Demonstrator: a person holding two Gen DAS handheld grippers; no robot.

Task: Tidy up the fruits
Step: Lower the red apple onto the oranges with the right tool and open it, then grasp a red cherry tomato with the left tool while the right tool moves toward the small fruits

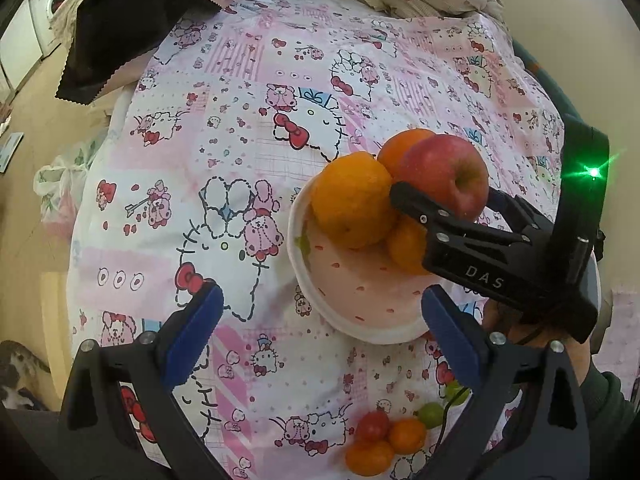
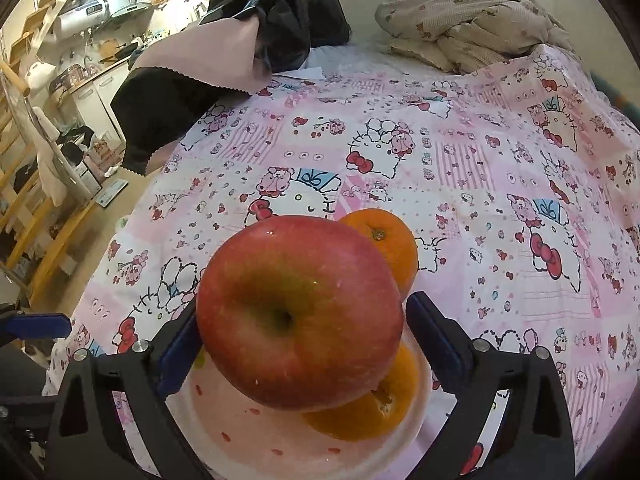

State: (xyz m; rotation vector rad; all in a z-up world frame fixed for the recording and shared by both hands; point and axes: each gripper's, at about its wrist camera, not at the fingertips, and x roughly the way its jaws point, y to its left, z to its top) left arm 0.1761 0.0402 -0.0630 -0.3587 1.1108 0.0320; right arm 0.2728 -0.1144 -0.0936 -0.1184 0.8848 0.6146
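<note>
I had the large red apple (image 2: 298, 312) resting on the pile of fruit in the shallow pink strawberry-print bowl (image 1: 360, 300), which sat on a surface covered by a pink-and-white cartoon-cat cloth (image 1: 248, 128) — whether a counter or a bed I could not tell. Three oranges were already in that bowl: one large orange (image 1: 350, 200) at its far-left rim, a second orange (image 1: 404, 148) behind the apple, and a third orange (image 1: 406, 244) under it. My right gripper (image 2: 302, 344) sat with its blue pads wide on either side of the apple; the right pad stood clear of the skin, the left pad's contact was hidden, so I judged the apple released, sitting on the oranges by its own weight. My left gripper (image 1: 318, 338) hung wide open and empty just near the bowl's front rim.

What remained, by my reading, was the cluster of small fruits (image 1: 394, 436) — red, orange and green — lying on the cloth nearer me than the bowl, well apart from it. So the big pieces looked done, the little ones not yet.
</note>
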